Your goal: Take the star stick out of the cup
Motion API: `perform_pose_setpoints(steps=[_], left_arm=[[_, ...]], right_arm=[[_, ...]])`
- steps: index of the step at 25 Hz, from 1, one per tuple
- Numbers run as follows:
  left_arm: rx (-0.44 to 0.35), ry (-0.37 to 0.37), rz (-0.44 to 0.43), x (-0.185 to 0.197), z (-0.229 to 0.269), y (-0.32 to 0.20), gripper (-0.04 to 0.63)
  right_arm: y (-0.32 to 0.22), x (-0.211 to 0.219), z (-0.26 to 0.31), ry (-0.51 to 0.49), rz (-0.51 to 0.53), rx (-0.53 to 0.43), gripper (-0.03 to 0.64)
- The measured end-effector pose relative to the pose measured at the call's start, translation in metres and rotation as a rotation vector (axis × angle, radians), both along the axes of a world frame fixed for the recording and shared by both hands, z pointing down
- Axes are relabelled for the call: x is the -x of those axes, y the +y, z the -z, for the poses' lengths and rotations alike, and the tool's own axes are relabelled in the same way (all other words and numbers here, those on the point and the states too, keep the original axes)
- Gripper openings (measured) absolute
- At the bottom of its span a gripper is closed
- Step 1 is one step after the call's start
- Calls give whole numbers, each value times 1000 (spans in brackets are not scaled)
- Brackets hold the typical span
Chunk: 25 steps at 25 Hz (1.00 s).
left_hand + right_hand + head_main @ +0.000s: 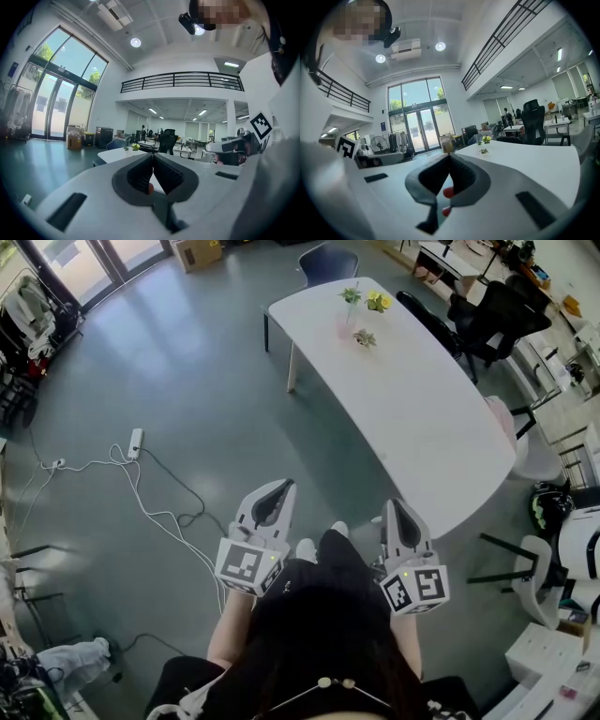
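Observation:
A pale pink cup (346,324) stands near the far end of the long white table (422,418). A green star stick (351,294) and a yellow star stick (379,302) rise from around the cup; which of them stand in it I cannot tell. Another small star piece (365,337) lies on the table beside it. Both grippers are held low in front of the person, well short of the table. My left gripper (288,485) is shut and empty, and so is my right gripper (388,503). The right gripper view shows the yellow star (487,138) far off beyond the shut jaws.
A white power strip (135,442) with trailing cables lies on the grey floor at left. A blue chair (328,262) stands behind the table, black office chairs (487,315) to its right. Desks and white boxes (539,652) crowd the right side. A cardboard box (199,253) sits by the glass doors.

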<state>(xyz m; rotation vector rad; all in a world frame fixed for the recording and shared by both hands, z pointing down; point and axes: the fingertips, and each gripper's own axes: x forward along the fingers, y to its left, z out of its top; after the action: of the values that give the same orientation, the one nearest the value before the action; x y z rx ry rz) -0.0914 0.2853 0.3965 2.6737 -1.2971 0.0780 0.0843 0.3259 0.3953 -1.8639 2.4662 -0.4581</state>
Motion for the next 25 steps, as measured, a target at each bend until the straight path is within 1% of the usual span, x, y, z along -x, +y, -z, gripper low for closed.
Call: perform_pose_setpoints(steps=[4, 10, 14, 16, 21, 24, 25], left_arm=[[13, -14, 15, 6, -6, -7, 6], [15, -33, 72, 15, -7, -47, 6], [6, -35, 88, 14, -8, -95, 6], [0, -31, 85, 8, -5, -123, 6], [-23, -35, 47, -19, 3, -204, 6], [-27, -21, 56, -30, 10, -248, 6], [-31, -14, 64, -33, 12, -261, 8]], right_arm=[[-12, 2, -7, -3, 31, 9, 3], [-63, -2, -8, 5, 56, -4, 3], [-115, -4, -4, 54, 73, -34, 3], [-145, -10, -2, 66, 76, -30, 3], [-233, -37, -13, 62, 78, 40, 3], [-284, -53, -20, 35, 109, 84, 5], [-302, -56, -22, 36, 127, 92, 17]])
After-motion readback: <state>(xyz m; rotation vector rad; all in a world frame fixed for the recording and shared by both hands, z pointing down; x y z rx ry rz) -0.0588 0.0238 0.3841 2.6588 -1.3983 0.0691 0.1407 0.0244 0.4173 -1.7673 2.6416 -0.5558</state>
